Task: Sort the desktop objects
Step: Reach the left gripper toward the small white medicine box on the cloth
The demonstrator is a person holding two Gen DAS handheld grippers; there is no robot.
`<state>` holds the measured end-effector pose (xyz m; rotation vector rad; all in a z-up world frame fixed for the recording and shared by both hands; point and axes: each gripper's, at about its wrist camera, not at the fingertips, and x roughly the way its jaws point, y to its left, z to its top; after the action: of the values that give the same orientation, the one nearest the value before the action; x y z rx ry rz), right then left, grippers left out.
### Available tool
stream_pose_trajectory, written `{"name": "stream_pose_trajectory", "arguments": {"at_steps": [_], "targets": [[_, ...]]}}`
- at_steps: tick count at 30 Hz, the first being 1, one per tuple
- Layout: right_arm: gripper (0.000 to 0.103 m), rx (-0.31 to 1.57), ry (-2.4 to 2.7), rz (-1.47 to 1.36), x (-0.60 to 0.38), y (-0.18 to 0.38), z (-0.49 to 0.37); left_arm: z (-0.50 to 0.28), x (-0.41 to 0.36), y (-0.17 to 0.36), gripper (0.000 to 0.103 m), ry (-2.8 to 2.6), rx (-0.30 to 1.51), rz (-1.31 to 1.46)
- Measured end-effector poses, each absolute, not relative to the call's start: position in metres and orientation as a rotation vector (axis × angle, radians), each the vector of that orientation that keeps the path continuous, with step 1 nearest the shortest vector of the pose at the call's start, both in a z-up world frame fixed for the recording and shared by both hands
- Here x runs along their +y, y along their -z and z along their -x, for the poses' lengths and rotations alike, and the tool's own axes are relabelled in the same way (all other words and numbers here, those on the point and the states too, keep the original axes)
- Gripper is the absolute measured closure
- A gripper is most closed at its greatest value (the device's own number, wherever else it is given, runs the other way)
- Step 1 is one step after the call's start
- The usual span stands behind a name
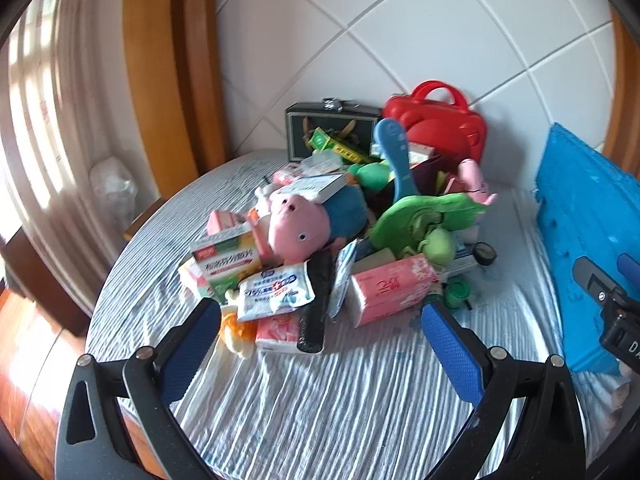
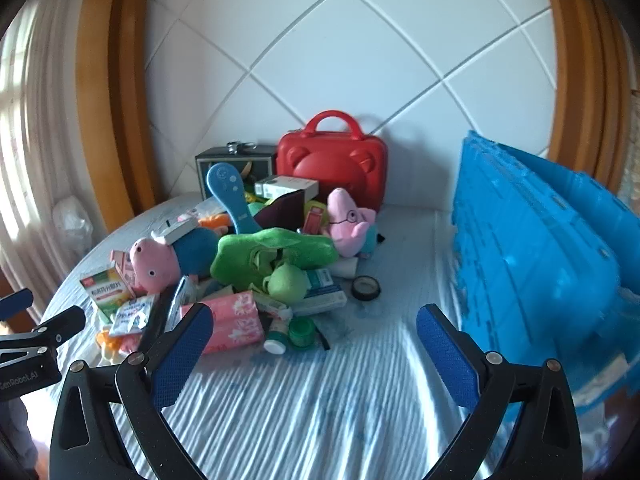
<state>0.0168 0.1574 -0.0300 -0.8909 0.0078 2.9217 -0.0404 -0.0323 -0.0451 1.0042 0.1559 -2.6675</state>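
A pile of objects lies on the striped tablecloth [image 1: 340, 396]: a pink pig plush [image 1: 296, 226] [image 2: 154, 266], a green frog plush [image 1: 430, 220] [image 2: 276, 258], a second pink pig plush [image 2: 348, 220], a pink tissue pack [image 1: 390, 288] [image 2: 236, 322], a wet-wipes pack [image 1: 276, 290], medicine boxes [image 1: 226, 260], a blue brush [image 2: 230, 196], a black tape roll [image 2: 365, 288] and a green jar [image 2: 302, 332]. My left gripper [image 1: 320, 316] is open and empty, just in front of the pile. My right gripper [image 2: 314, 320] is open and empty, short of the pile.
A red bear-faced case [image 1: 440, 128] [image 2: 332, 160] and a dark box [image 1: 320, 132] stand at the back wall. A large blue plastic crate [image 2: 536, 256] [image 1: 588, 232] stands at the right. The table's rounded edge drops off at the left.
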Motion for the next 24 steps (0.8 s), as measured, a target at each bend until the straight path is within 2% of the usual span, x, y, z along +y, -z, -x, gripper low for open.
{"name": "stream_pose_trajectory", "arguments": {"at_steps": [9,18,24], "targets": [[0.000,-0.026,-2.996,1.080,0.174,0.068,0.036,0.037,-0.057,0.084,0.001,2.444,0.229,-1.087],[0.000,0.038,-2.945,1.297,0.146,0.113,0.072,0.008,-0.156,0.138,0.001,2.223,0.223,-1.197],[0.000,0.002,-2.879,1.410,0.097,0.138,0.087,0.022,-0.212,0.178,0.001,2.217,0.251,-1.298]]}}
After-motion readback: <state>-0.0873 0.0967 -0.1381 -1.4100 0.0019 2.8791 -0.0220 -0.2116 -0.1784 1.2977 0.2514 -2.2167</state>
